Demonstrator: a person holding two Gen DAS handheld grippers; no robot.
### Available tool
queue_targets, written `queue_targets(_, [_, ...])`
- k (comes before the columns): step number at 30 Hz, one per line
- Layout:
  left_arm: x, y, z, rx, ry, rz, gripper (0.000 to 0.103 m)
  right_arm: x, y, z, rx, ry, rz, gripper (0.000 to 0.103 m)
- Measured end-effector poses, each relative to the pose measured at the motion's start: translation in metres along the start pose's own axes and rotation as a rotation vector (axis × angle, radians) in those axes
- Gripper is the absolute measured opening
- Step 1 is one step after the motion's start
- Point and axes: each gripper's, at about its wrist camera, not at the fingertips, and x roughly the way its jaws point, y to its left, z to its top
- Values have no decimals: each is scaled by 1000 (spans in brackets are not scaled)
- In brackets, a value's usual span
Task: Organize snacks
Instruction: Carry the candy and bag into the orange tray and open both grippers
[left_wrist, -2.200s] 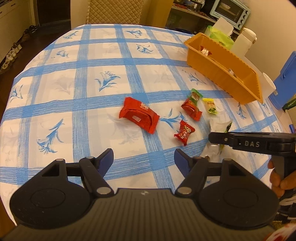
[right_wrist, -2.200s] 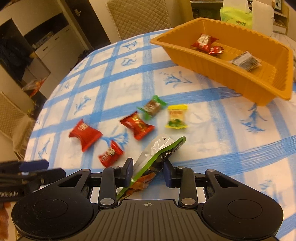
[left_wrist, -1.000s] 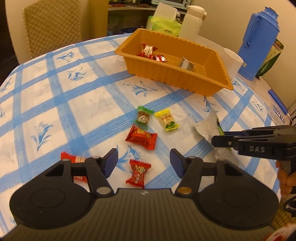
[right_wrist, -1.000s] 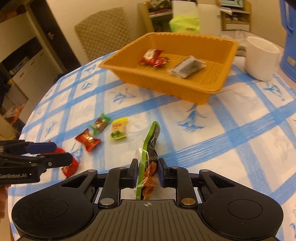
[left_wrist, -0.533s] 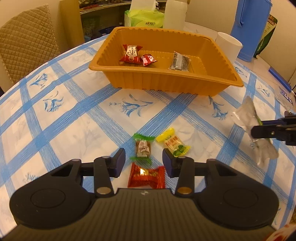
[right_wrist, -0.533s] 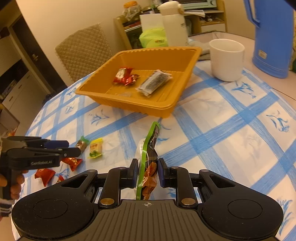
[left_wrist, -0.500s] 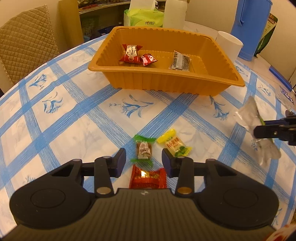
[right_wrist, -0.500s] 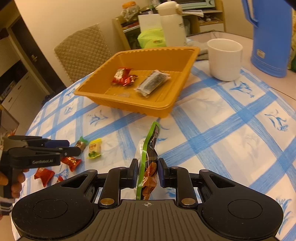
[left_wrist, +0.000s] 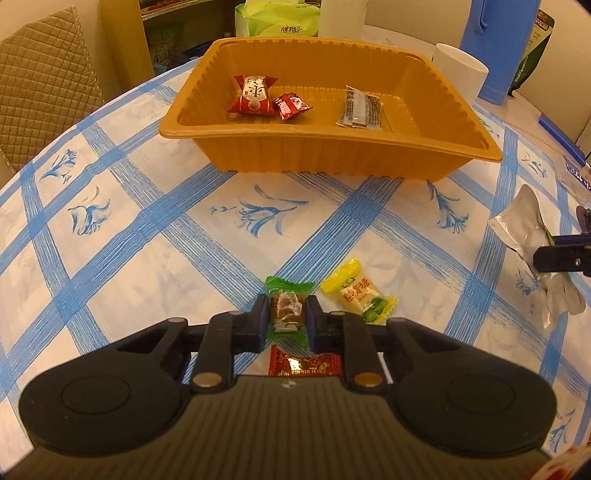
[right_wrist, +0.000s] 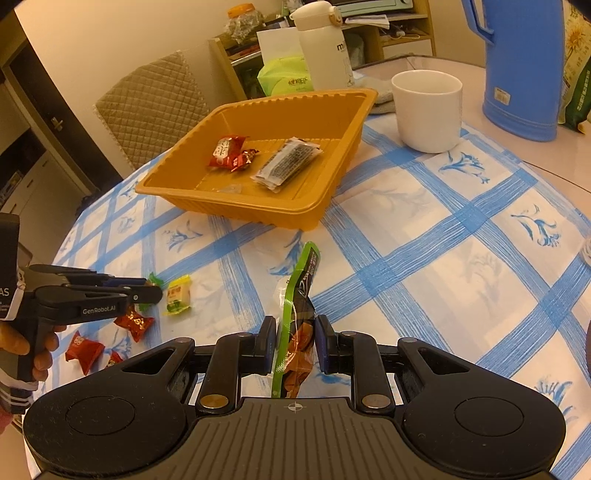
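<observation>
Mid pick-up step, both sides loaded. My left gripper (left_wrist: 287, 319) is clenched on the green-wrapped candy (left_wrist: 286, 309), down on the checked tablecloth (left_wrist: 147, 236) just beside the yellow candy (left_wrist: 360, 293), with a red candy (left_wrist: 304, 365) under the jaws. My right gripper (right_wrist: 294, 345) is clamped on the green-edged snack pouch (right_wrist: 297, 317), held upright above the cloth. The orange tray (left_wrist: 332, 155) sits further back with three snacks in it. Next, I'd say: lift the candy clear, carry both over the tray rim, release inside.
</observation>
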Motion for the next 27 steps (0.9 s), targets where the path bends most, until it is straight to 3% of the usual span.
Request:
queue_targets(14, [-36,10,0,-10,-67,17,18,-7,14,6,-34,2,62,23])
queue_targets(27, [-75,8,53,27,-218,-1,18,-28,32,46,-54,-74,153,23])
